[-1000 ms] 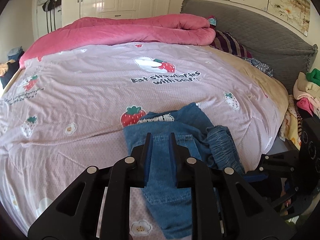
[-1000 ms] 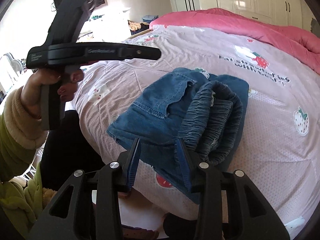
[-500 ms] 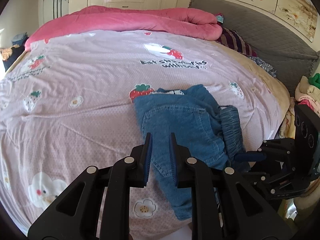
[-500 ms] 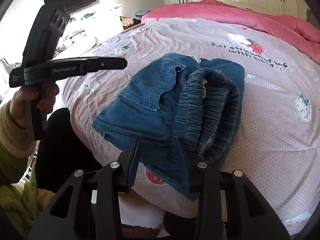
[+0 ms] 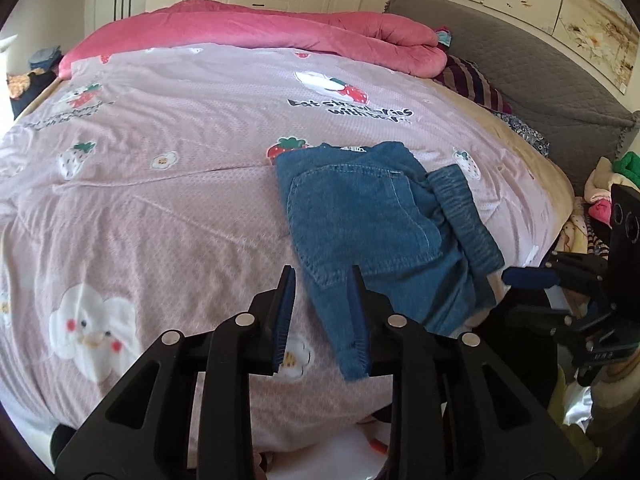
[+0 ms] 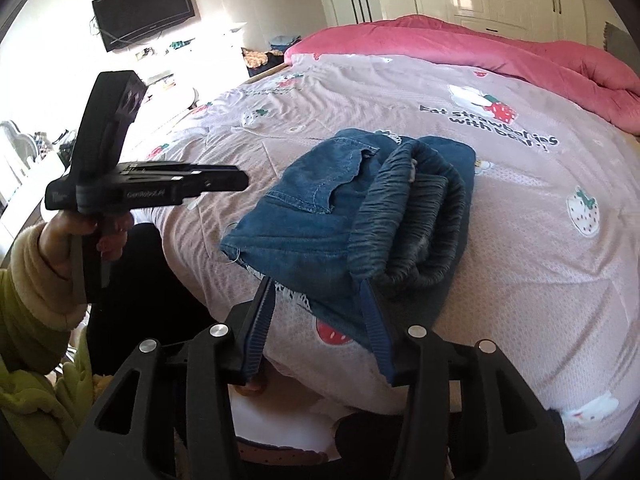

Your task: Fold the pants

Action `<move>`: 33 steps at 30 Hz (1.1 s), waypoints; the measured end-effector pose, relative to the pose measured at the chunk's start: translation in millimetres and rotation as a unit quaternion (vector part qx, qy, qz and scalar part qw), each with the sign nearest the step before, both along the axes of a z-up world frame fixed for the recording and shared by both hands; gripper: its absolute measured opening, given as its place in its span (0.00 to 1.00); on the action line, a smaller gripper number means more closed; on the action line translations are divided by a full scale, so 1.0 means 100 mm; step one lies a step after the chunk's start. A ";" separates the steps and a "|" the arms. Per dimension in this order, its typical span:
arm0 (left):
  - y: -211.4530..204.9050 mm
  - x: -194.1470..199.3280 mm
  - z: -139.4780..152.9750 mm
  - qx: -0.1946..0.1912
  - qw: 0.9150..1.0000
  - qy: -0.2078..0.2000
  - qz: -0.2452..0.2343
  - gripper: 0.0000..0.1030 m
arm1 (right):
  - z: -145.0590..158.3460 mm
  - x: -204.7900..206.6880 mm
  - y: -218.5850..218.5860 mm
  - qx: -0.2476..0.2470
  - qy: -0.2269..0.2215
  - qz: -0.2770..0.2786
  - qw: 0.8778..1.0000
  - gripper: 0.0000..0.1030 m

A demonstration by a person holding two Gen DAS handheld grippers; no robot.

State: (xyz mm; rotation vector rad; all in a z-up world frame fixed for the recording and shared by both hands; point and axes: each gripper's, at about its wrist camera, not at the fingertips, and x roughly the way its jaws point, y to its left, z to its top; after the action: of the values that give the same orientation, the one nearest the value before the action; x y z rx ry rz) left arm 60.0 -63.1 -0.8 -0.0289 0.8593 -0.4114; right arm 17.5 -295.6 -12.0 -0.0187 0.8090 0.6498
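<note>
Left wrist view: we see the folded denim pants lying on the pink strawberry-print bedspread near the bed's front edge, elastic waistband bunched on their right side. A rolled pink quilt lies along the far side, beside a grey quilted headboard. The left tool hovers with fingers parted, holding nothing; one finger overlaps the pants' hanging corner in the picture. The right tool is only partly seen there. Right wrist view adds a wall television, the person's left hand on the handle, and the right tool spread open and holding nothing, its tips at the pants' near edge.
</note>
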 end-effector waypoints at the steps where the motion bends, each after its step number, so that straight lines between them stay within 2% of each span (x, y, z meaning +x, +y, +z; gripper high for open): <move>1: 0.01 -0.03 0.00 -0.001 1.000 0.000 -0.001 0.19 | 0.01 0.00 -0.02 0.002 0.000 -0.004 1.000 0.46; 4: 0.03 -0.10 0.01 -0.014 1.000 0.002 0.001 0.22 | 0.04 -0.03 -0.08 0.011 -0.001 -0.019 1.000 0.49; 6: 0.04 -0.15 0.02 -0.015 1.000 0.002 0.002 0.29 | 0.07 -0.03 -0.11 0.010 -0.001 -0.028 1.000 0.53; 8: 0.03 -0.21 0.02 -0.018 1.000 0.002 0.001 0.29 | 0.09 -0.03 -0.14 0.000 -0.006 -0.043 0.999 0.60; 13: -0.03 -0.29 0.03 -0.017 1.000 0.003 0.001 0.46 | 0.09 0.01 -0.26 0.001 -0.002 -0.082 0.997 0.73; 17: -0.10 -0.30 0.02 -0.010 1.000 0.006 0.001 0.56 | 0.04 0.05 -0.37 0.009 0.015 -0.110 0.994 0.78; 23: -0.18 -0.31 0.04 -0.004 1.000 0.003 0.003 0.68 | 0.04 0.07 -0.46 0.009 0.014 -0.134 0.991 0.85; 27: -0.21 -0.31 0.04 -0.001 1.000 0.000 0.004 0.80 | 0.05 0.08 -0.52 0.014 0.013 -0.145 0.989 0.86; 33: -0.25 -0.25 0.02 0.001 1.000 0.003 0.004 0.87 | 0.06 0.15 -0.56 0.029 0.019 -0.153 0.988 0.90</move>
State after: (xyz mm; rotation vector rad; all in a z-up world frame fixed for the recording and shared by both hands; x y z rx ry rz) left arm 35.3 -88.0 1.6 -0.0327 0.8660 -0.4025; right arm 32.8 -351.8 -5.9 0.1685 0.8089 0.3836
